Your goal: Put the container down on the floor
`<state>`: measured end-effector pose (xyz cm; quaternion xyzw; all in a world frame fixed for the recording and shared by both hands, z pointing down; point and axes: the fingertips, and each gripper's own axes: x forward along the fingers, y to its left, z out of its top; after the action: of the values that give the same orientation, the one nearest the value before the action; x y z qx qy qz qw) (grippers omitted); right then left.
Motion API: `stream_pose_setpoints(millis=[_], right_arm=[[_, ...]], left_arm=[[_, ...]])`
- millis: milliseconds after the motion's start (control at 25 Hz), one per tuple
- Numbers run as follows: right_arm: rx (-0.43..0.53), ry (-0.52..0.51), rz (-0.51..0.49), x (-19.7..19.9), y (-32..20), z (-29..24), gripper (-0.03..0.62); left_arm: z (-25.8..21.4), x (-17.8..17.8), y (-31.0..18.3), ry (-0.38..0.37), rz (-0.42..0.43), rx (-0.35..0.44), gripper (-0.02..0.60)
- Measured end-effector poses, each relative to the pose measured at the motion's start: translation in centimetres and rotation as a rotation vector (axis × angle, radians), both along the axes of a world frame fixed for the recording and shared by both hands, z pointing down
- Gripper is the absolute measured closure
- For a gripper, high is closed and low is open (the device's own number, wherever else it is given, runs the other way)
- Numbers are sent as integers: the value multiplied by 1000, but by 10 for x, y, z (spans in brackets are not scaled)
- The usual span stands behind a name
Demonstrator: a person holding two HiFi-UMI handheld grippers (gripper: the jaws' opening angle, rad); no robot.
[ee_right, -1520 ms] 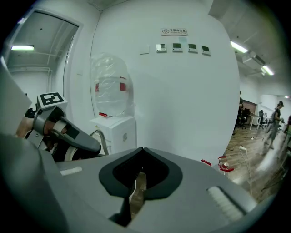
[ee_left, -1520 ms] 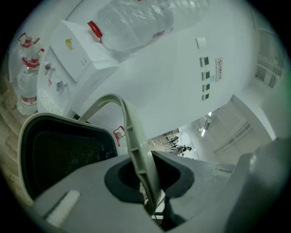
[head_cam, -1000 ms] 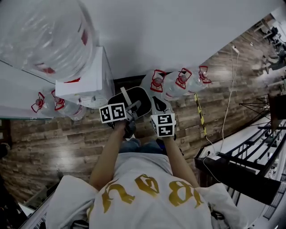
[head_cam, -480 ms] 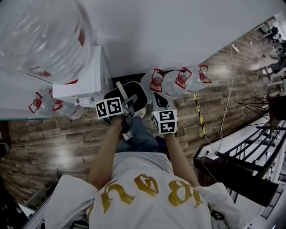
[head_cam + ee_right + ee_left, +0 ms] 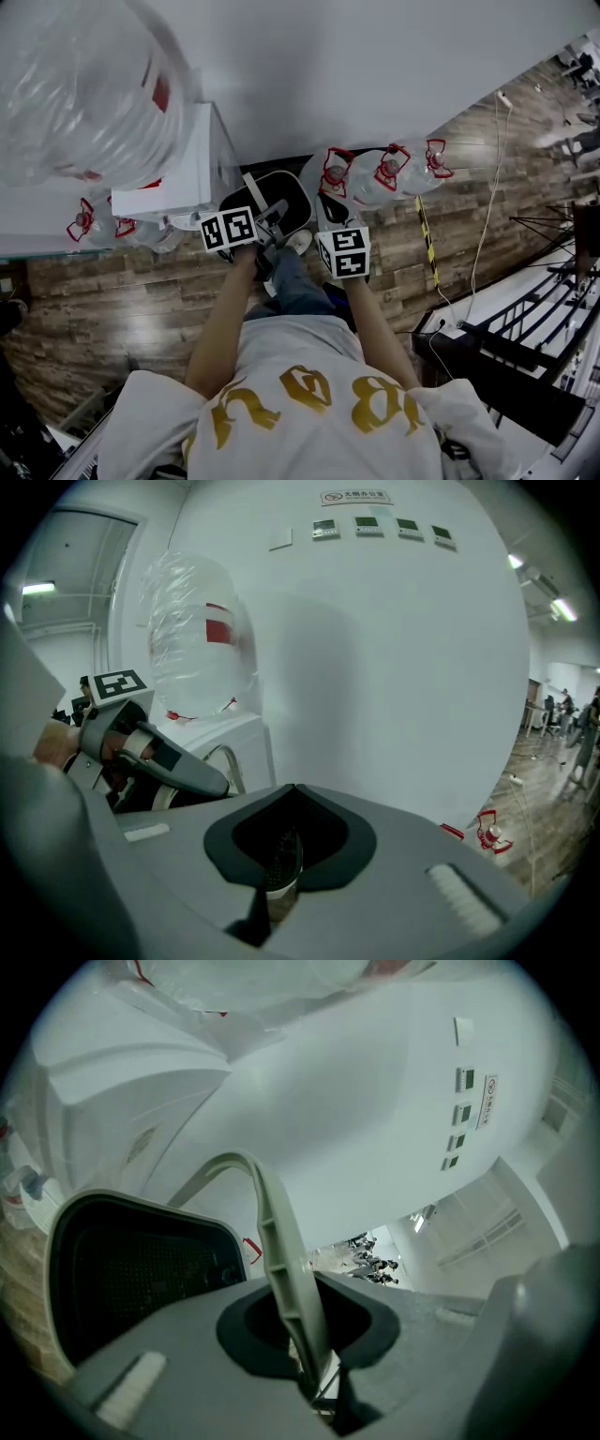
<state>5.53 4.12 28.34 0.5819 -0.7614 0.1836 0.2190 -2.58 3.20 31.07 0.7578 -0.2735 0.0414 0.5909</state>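
Note:
A black container (image 5: 287,199) with a pale bail handle (image 5: 251,191) hangs in front of me, above the wooden floor (image 5: 112,300). My left gripper (image 5: 272,225) is shut on that handle (image 5: 281,1260), which rises between its jaws; the container's dark mesh inside (image 5: 141,1279) shows at left. Right beside the container's right edge, my right gripper (image 5: 330,217) is shut on a thin strip (image 5: 279,869) that looks like the container's rim. The left gripper (image 5: 141,752) shows in the right gripper view, at its left.
A white water dispenser (image 5: 178,178) with a big clear bottle (image 5: 84,84) stands against the wall just beyond the container. Water jugs with red handles (image 5: 380,173) line the floor at right, more jugs (image 5: 103,225) at left. A cable (image 5: 483,216) and dark racks (image 5: 525,347) lie right.
Both grippers and the container have barely shifted, slightly left. A leg in jeans with a white shoe has come forward beneath them.

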Motion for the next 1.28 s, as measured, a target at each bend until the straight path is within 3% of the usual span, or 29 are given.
stream_pose_setpoints(millis=[480, 800, 1280], right_arm=[[-88, -6, -42, 1, -22, 42, 566], [-155, -6, -95, 5, -42, 79, 566], [-238, 14, -176, 10, -59, 139, 566]], left_arm=[[40, 8, -18, -29, 11, -51, 541], [88, 13, -21, -133, 57, -75, 546], [156, 18, -40, -166, 88, -127, 551]])
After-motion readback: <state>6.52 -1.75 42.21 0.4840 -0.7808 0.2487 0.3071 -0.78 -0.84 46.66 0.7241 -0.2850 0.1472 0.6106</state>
